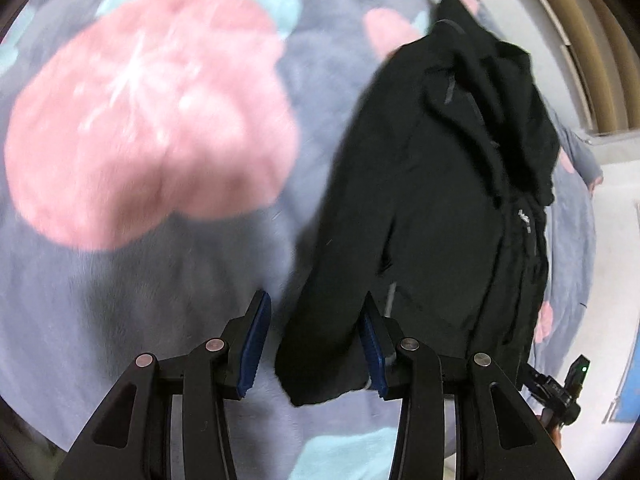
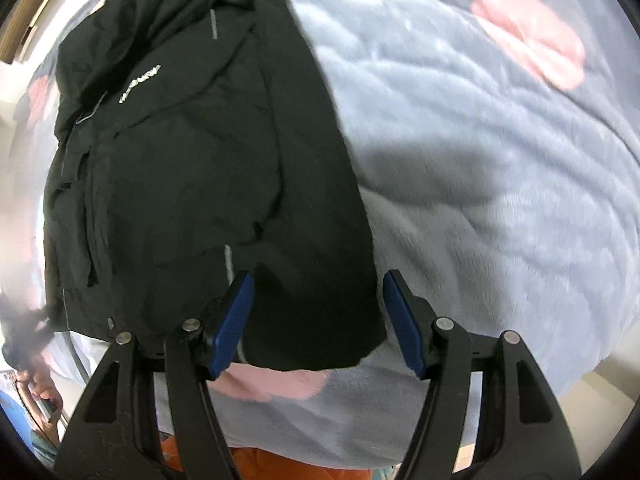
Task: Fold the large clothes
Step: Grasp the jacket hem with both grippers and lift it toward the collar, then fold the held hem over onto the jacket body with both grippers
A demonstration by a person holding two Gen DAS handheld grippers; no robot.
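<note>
A black jacket [image 1: 432, 184] lies folded into a long strip on a blue-grey fleece blanket [image 1: 120, 300]. In the right wrist view the jacket [image 2: 192, 168] shows a white logo [image 2: 140, 84] and grey reflective strips. My left gripper [image 1: 316, 300] hovers open over the near end of the jacket; its blue pads [image 1: 254, 344] stand apart and press on nothing. Above the jacket's near right corner my right gripper [image 2: 318, 276] is also open, its pads [image 2: 404, 320] clear of the cloth.
The blanket carries large pink hearts [image 1: 152, 120] and pale blue patches. A wooden frame [image 1: 580, 40] and white floor [image 1: 616, 240] lie beyond the blanket's edge. The other gripper [image 1: 560, 392] shows at lower right. A hand [image 2: 40, 392] and orange fabric [image 2: 280, 460] sit below the blanket's edge.
</note>
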